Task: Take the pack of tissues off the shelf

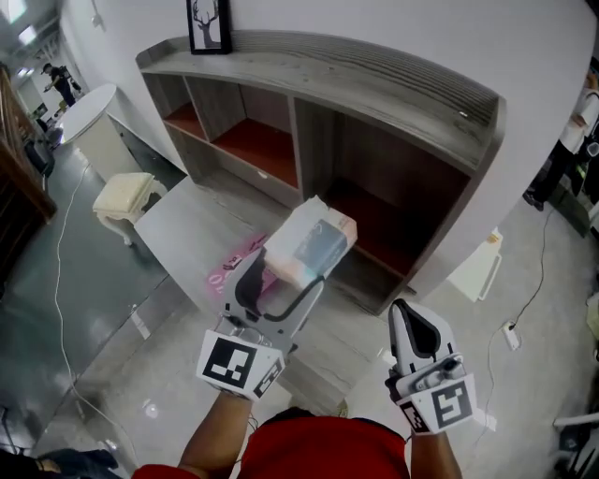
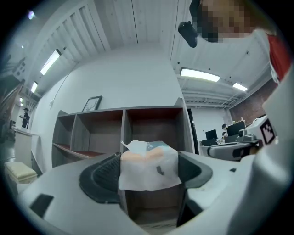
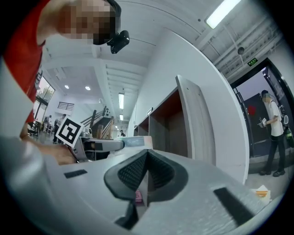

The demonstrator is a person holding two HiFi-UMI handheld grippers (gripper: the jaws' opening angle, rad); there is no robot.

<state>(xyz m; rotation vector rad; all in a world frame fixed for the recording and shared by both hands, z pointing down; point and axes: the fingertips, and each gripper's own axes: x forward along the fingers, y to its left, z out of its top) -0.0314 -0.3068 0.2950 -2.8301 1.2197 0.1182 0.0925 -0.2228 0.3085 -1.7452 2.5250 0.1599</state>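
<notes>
The pack of tissues [image 1: 312,245], white wrap with a blue and peach print, hangs in the air in front of the grey shelf [image 1: 374,103], outside its compartments. My left gripper [image 1: 288,273] is shut on it, one jaw on each side. In the left gripper view the pack [image 2: 148,167] fills the gap between the dark pads [image 2: 103,176], with the shelf's compartments behind it. My right gripper [image 1: 409,318] is held low at the right, shut with nothing in it; in the right gripper view its pads [image 3: 133,172] meet.
A low grey table [image 1: 182,229] with a pink item [image 1: 234,262] stands before the shelf. A framed picture [image 1: 209,23] sits on the shelf top. A cream stool [image 1: 122,196] and a white round table [image 1: 89,117] are at the left. Cables and a white board [image 1: 482,267] lie on the floor.
</notes>
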